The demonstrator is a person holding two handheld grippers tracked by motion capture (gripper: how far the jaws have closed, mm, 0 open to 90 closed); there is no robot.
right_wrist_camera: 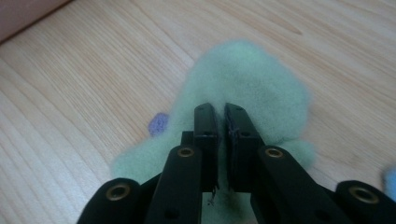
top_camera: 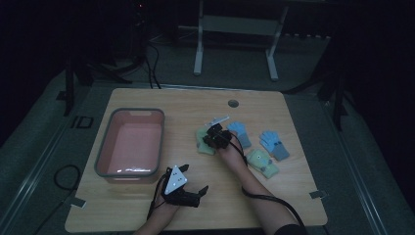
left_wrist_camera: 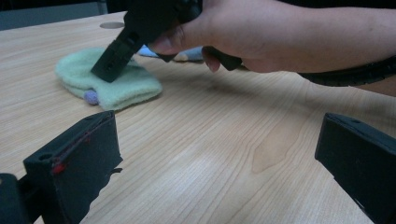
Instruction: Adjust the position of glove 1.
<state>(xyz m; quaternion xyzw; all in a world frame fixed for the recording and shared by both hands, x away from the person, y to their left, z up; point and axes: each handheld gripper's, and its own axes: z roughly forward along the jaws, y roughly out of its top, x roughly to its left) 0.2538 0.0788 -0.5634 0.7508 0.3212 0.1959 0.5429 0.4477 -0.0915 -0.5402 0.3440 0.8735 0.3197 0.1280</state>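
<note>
While the pale green glove (right_wrist_camera: 252, 79) lies flat on the tabletop (top_camera: 195, 205) just right of the pink basin (top_camera: 103, 156), the right tongs (right_wrist_camera: 220, 112) pinch its fabric, jaws nearly together. Nearer the person than the basin, the left tongs (left_wrist_camera: 215, 163) hover wide open, holding nothing.

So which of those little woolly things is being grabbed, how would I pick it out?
Start at the pink plastic tub on the left of the wooden table. Just right of it lies a pale green fuzzy knitted glove with a small purple dot, nearest the tub of the four gloves. Unlike the two blue gloves and the other green one, it has the right tool pinched shut on it.
</note>
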